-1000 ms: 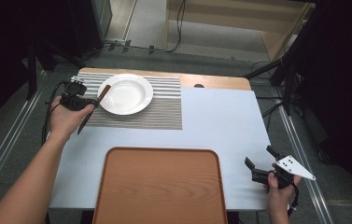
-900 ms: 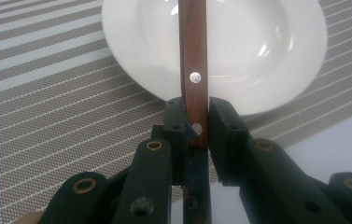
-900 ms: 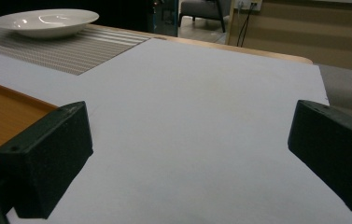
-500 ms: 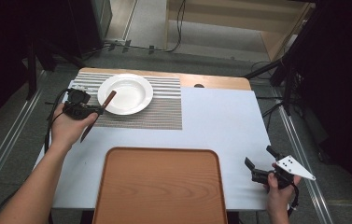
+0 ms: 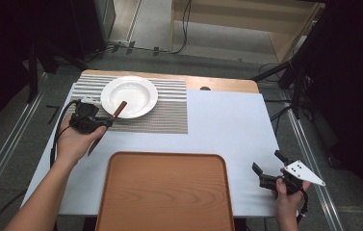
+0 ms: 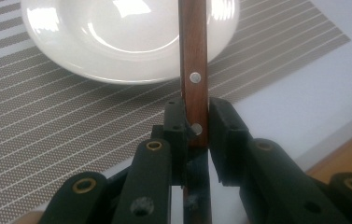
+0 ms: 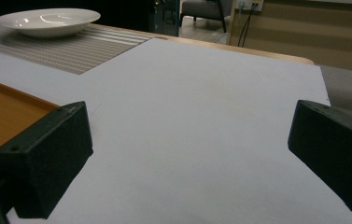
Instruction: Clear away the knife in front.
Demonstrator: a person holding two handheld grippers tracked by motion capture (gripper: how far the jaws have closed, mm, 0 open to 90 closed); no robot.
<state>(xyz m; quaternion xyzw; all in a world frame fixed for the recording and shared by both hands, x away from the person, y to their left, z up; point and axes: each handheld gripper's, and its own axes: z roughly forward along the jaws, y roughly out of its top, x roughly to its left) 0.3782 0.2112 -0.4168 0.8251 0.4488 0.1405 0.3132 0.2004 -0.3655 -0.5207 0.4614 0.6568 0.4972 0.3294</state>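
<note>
While a wooden-handled knife (image 6: pixel 194 79) is being held between the jaws of the left gripper (image 5: pixel 88 121), the far end of its riveted handle is reaching out ahead of the jaws and over the near rim of the white plate (image 6: pixel 117 46). The jaws are being kept narrow, pressed against both flat sides of the handle at its lower rivet, and the rest of the knife is running back below them toward the hand (image 5: pixel 75 144); its blade is mostly hidden there. Beneath the jaws, the striped placemat (image 6: pixel 38 121) is lying on the bench (image 5: pixel 227 125), with the plate resting on it just beyond the jaw tips.

The right gripper (image 5: pixel 278 175) is being held low near the bench edge, its jaws spread wide with nothing between them; the orange tray (image 7: pixel 5 107) is lying to the left of those jaws.

Several risks are being judged from this hold. Because the handle is being pinched at a single narrow spot, the knife is likely to pivot or slide if the grip is being loosened at all. Because the handle end is passing so close over the rim, the plate could be knocked or dragged across the placemat. Because the blade end is trailing behind the jaws near the hand, a sudden swing could bring it against the fingers or the tray.
</note>
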